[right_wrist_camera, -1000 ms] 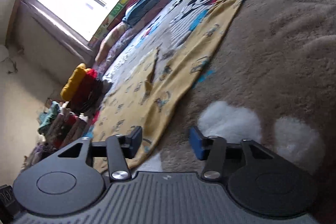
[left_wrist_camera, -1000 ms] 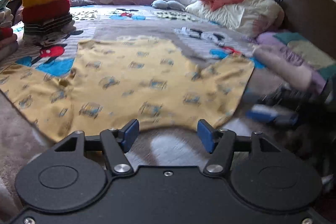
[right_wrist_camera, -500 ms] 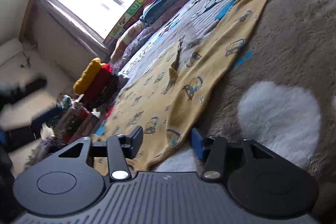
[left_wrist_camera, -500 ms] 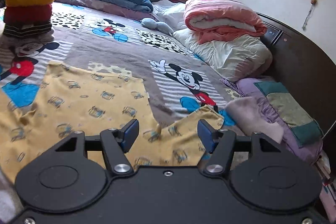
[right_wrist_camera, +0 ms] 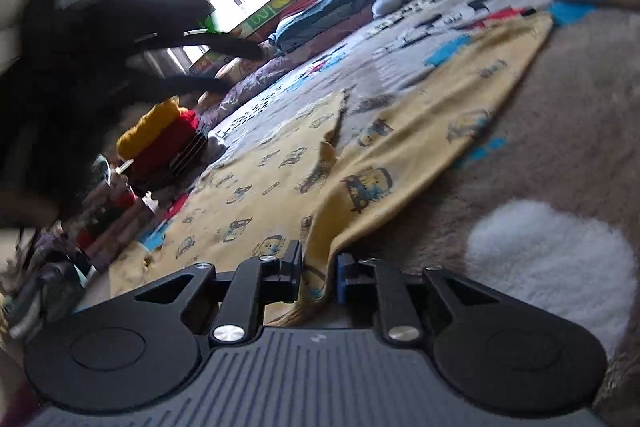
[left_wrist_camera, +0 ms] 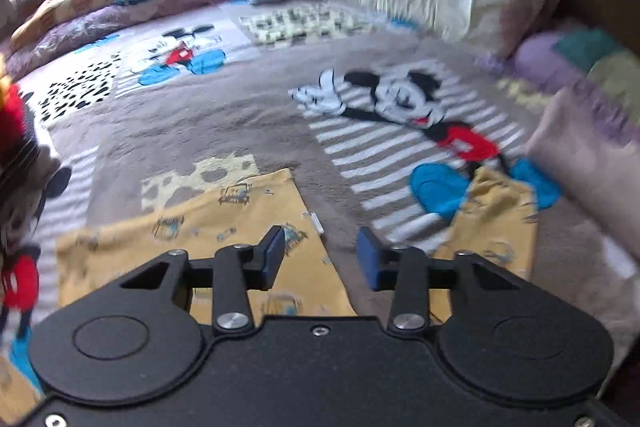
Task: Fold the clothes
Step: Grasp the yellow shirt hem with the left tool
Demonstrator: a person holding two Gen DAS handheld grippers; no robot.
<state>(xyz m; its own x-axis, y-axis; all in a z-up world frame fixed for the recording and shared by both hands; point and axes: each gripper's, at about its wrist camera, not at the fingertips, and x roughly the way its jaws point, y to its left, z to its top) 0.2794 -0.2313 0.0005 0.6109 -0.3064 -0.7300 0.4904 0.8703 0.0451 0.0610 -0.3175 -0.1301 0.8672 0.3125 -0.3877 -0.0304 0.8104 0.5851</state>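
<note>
Yellow pants (right_wrist_camera: 360,163) with cartoon print, spread flat on a grey blanket (left_wrist_camera: 240,119), filling the centre of the right wrist view and the lower middle of the left. Right gripper (right_wrist_camera: 318,277): pads pinched on the pants' near hem, fabric bunched between them. Left gripper (left_wrist_camera: 320,257): jaws apart, holding nothing, above the gap between the two legs; stacked folded clothes (right_wrist_camera: 160,135) at centre left.
</note>
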